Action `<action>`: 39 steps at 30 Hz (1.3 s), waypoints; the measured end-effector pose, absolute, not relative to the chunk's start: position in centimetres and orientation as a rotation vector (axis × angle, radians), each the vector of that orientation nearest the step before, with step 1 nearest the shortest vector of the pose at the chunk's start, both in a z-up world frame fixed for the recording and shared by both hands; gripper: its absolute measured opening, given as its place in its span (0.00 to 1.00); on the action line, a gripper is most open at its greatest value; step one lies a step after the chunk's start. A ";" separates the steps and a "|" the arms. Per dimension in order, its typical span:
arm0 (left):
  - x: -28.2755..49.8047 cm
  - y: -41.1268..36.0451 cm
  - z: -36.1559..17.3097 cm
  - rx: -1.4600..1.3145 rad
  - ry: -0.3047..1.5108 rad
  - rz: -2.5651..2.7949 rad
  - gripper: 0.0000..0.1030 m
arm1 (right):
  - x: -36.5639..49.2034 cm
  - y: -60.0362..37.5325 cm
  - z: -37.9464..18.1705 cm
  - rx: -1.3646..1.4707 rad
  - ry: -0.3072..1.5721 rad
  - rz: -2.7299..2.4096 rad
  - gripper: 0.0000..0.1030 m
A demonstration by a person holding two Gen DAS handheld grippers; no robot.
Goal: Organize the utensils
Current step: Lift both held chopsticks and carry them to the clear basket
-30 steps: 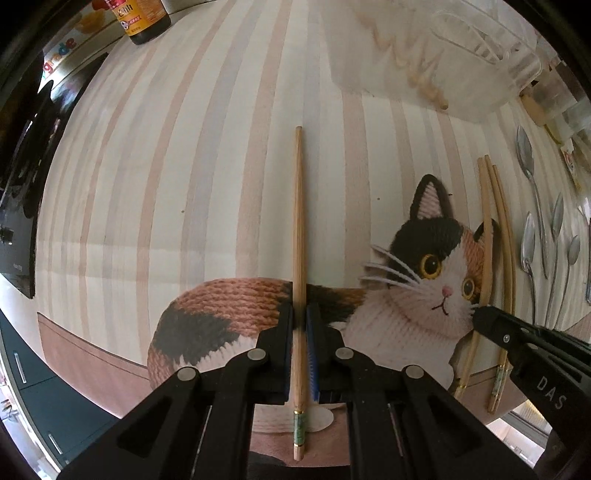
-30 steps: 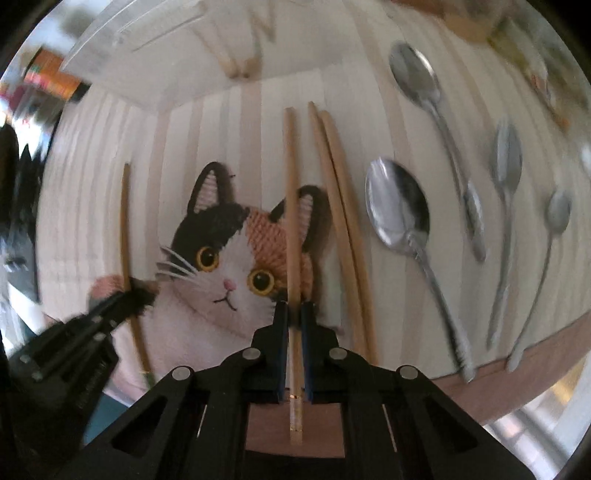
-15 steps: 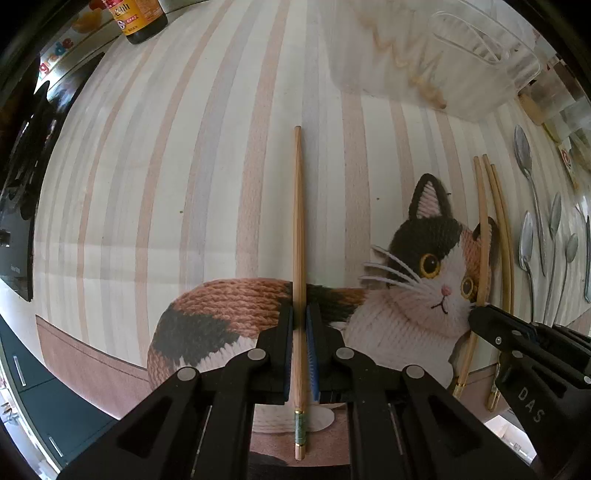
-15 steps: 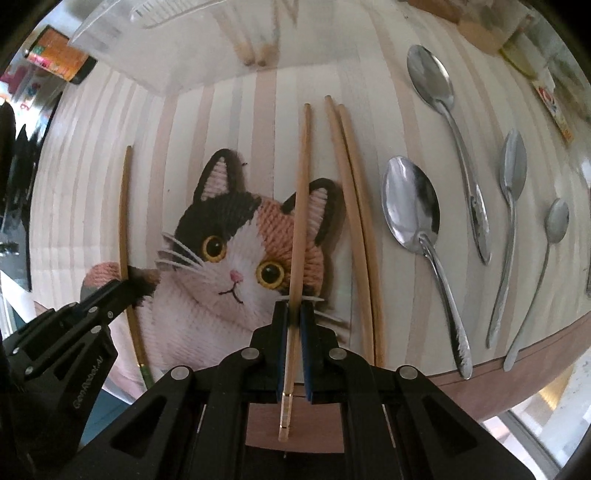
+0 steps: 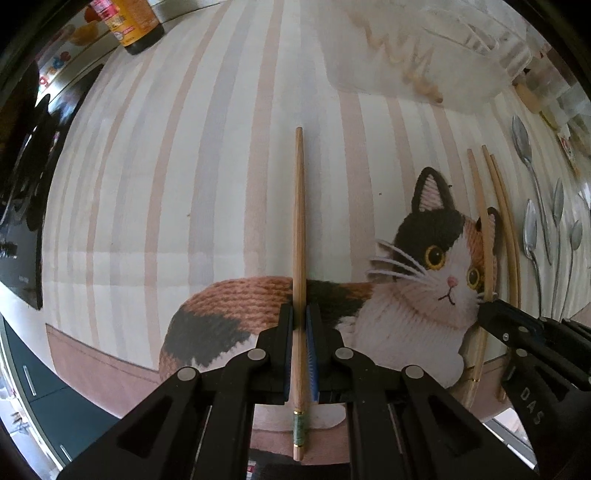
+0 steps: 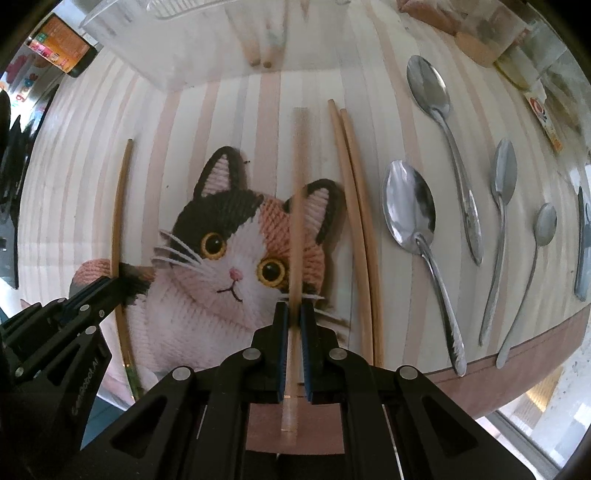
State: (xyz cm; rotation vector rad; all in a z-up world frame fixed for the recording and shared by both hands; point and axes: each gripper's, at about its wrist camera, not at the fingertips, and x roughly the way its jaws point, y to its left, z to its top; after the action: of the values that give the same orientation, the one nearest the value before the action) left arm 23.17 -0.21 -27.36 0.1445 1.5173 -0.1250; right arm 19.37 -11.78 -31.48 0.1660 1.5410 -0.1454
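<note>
My left gripper [image 5: 299, 314] points down at the cat-print table mat [image 5: 221, 184], shut on a wooden chopstick [image 5: 298, 206] with a green band near its thick end. The chopstick lies lengthwise between the pads. To its right, my right gripper [image 6: 293, 314] is shut on a second chopstick [image 6: 298, 184], which looks blurred and crosses the cat's ear. A pair of loose chopsticks [image 6: 354, 206] lies just right of it. Further right, several metal spoons [image 6: 410, 210] lie in a row. The right wrist view shows the left gripper [image 6: 107, 291] with its chopstick [image 6: 120, 199].
A clear plastic container [image 5: 424, 48] holding wooden sticks stands at the mat's far edge. A brown bottle [image 5: 136, 26] stands at the far left corner. A dark flat utensil [image 6: 583, 251] lies beyond the spoons. The mat's brown near border [image 6: 517, 373] runs along the table edge.
The chopstick in my right gripper leaned to the right half a second ago and now stands straight and blurred. The left gripper and its chopstick have stayed still.
</note>
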 end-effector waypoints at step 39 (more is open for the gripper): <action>38.5 -3.2 -8.1 -0.074 1.237 -0.262 0.05 | 31.9 -18.0 -11.1 0.358 1.163 0.040 0.06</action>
State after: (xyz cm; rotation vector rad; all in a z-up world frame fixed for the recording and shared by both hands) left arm 38.48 -3.18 -8.10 -0.0744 1.2370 -0.2623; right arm 31.89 -18.00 -11.08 0.3578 1.1632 0.0399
